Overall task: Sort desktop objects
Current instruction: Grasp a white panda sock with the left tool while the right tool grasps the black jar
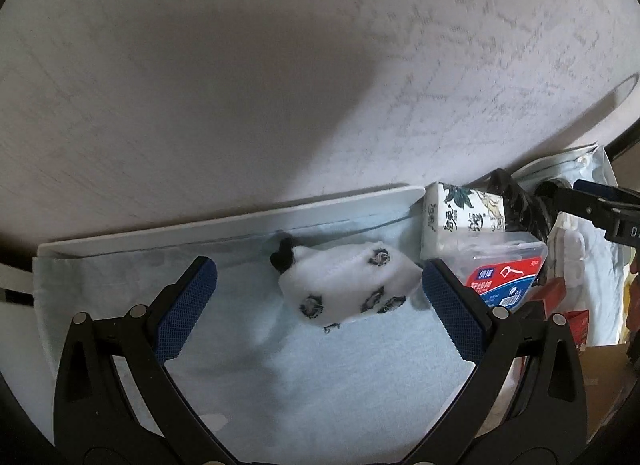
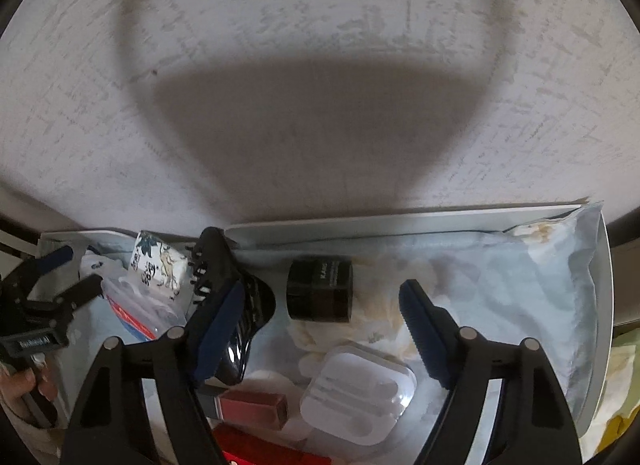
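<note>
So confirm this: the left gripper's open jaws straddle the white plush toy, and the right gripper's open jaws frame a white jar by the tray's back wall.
Wrong on the colour: the jar is black, as the right wrist view shows. The rest holds.

- A rough, pale plastered wall [image 1: 280,45] fills the upper part of both views, with faint grey streaks across its surface.
- A broad soft shadow [image 1: 240,125] lies on the wall in the left wrist view; in the right wrist view a darker rounded shadow [image 2: 320,117] sits inside a fainter ring.
- A white tray rim [image 1: 224,223] runs along the foot of the wall.
- A pale blue cloth [image 1: 320,377] lines the tray, creased in places; in the right wrist view it bunches up against the right wall of the tray.
- A piece of brown cardboard [image 1: 604,381] shows at the lower right edge.
- Something yellow-green [image 2: 622,417] lies outside the tray at far right, too blurred to tell.
</note>
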The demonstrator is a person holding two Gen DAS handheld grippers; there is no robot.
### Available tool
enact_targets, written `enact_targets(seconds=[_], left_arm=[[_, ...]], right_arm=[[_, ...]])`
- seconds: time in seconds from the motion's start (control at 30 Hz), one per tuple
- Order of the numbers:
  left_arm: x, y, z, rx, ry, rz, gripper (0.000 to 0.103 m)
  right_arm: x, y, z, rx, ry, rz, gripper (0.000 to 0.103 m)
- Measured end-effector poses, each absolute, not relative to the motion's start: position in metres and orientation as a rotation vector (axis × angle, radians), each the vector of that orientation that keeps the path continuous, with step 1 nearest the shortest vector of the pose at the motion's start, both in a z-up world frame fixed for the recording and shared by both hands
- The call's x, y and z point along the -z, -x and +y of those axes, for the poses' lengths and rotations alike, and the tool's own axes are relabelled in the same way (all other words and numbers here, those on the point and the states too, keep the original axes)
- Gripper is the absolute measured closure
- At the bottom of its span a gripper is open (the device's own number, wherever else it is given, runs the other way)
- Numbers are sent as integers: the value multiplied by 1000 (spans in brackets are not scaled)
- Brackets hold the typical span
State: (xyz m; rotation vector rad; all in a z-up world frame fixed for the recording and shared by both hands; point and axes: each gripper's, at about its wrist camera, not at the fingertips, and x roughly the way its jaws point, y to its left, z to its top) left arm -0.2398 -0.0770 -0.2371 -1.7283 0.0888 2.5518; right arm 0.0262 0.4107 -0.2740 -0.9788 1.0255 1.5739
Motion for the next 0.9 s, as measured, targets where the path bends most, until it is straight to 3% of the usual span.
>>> enact_targets(seconds=[0.2,0.4,0.57,0.7,0.83,0.9], left_arm=[[243,245,-80,-2553,1725,35,2],[249,243,-73,-2518,1699,50,16],[256,243,-72,-2509,1713,66,39],[256,241,-72,-2532,1703,96,45],[255,240,-76,-2547,1698,68,52],[255,239,-79,-2546,1698,45,53]], right_arm=[[276,-36,412,-1593,915,1070,32],[274,-43,409,-1615,899,1080,39],[273,-48,408,-1619,902,1083,40],[271,-52,407,-1628,907,1080,41],[267,-54,404,-1645,911,1082,53],[266,-56,403,-1642,922,1075,53]])
